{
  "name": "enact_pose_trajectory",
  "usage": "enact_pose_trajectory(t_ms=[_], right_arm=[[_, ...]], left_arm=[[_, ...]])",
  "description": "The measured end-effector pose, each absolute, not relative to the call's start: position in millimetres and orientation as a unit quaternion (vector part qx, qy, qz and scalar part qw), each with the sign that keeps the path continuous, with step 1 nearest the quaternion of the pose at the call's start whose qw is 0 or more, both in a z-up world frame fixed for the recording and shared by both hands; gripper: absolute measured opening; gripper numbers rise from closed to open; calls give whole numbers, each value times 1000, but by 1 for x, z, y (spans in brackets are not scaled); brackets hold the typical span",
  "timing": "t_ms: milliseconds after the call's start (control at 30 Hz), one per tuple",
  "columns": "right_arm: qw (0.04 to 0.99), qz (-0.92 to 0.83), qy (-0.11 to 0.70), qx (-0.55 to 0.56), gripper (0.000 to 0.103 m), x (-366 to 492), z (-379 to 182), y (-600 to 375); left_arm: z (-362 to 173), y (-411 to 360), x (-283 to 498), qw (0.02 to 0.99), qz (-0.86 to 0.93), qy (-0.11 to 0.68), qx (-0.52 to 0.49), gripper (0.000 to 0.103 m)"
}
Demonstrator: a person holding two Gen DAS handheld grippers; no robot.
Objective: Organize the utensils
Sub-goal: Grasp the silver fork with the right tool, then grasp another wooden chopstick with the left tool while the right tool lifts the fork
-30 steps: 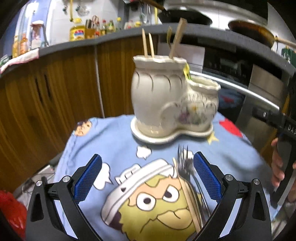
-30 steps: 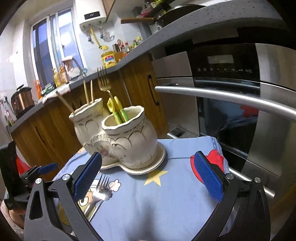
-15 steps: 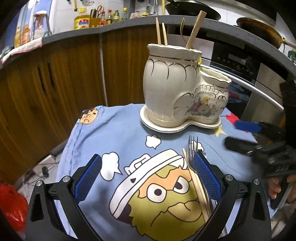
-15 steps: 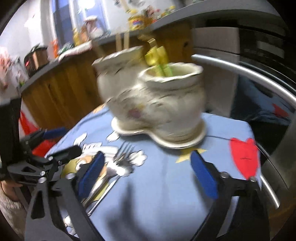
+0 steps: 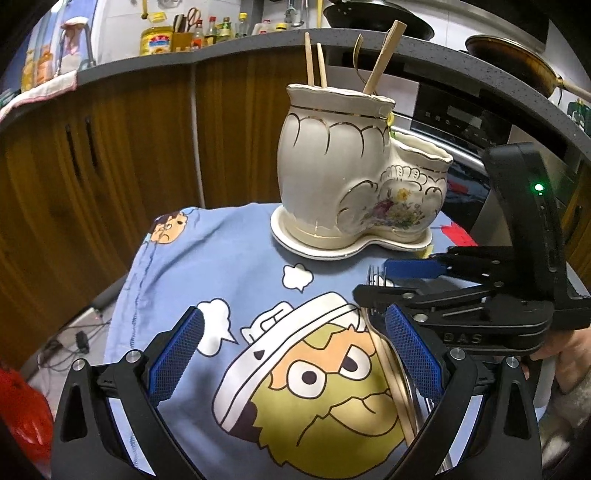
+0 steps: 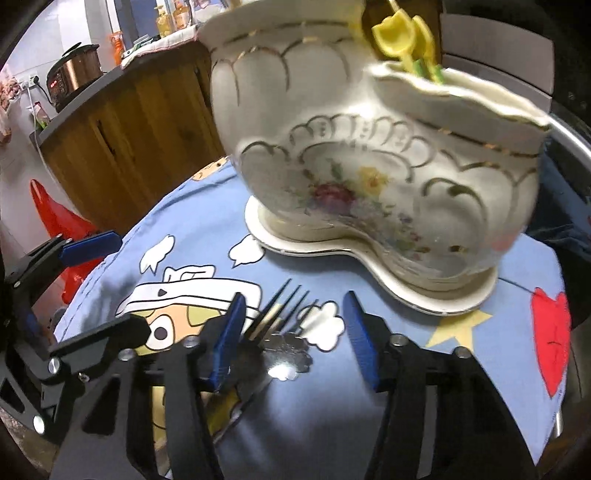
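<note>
A cream ceramic two-pot utensil holder [image 5: 354, 177] stands on a blue cartoon cloth [image 5: 221, 280]; it also fills the right wrist view [image 6: 369, 155]. Chopsticks [image 5: 314, 62] stick out of its tall pot, yellow utensils [image 6: 402, 40] out of the low one. A pile of forks and chopsticks [image 6: 280, 325] lies on the cloth in front of it. My right gripper [image 6: 293, 332] is open, low over the fork tines, jaws on either side. It shows in the left wrist view [image 5: 373, 284]. My left gripper [image 5: 295, 350] is open and empty over the cloth, left of the pile [image 5: 391, 365].
Wooden cabinets [image 5: 110, 147] and a dark counter with bottles [image 5: 207, 29] stand behind. An oven with a steel handle [image 5: 465, 158] is at the right. A red object [image 6: 55, 214] sits on the floor at left. A rice cooker [image 6: 74, 74] is on the far counter.
My right gripper has moved down and in toward the pile of forks, now straddling the tines. The left gripper has drawn back a little and stays open.
</note>
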State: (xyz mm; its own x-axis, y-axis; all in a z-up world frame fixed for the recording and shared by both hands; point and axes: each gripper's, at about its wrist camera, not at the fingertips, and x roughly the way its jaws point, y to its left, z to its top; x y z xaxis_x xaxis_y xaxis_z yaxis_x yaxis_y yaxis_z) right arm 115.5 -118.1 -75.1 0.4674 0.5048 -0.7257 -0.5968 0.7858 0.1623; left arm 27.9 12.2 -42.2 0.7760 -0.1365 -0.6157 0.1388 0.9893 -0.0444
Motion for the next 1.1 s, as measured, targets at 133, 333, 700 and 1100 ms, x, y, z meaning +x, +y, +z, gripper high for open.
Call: enact_pose_trajectory(t_ms=[133, 333, 700, 1100], right_arm=[[856, 329, 395, -58, 21, 112, -73, -118], [864, 334, 374, -48, 5, 99, -61, -136], [874, 362, 324, 4, 4, 74, -28, -181], [874, 406, 268, 12, 3, 35, -3, -223]], left_arm=[[-43, 11, 29, 941, -74, 329, 2, 98], [-46, 9, 31, 937, -82, 339, 5, 97], [-62, -37, 26, 910, -132, 386, 77, 62], [-70, -58, 13, 887, -122, 435, 95, 30]])
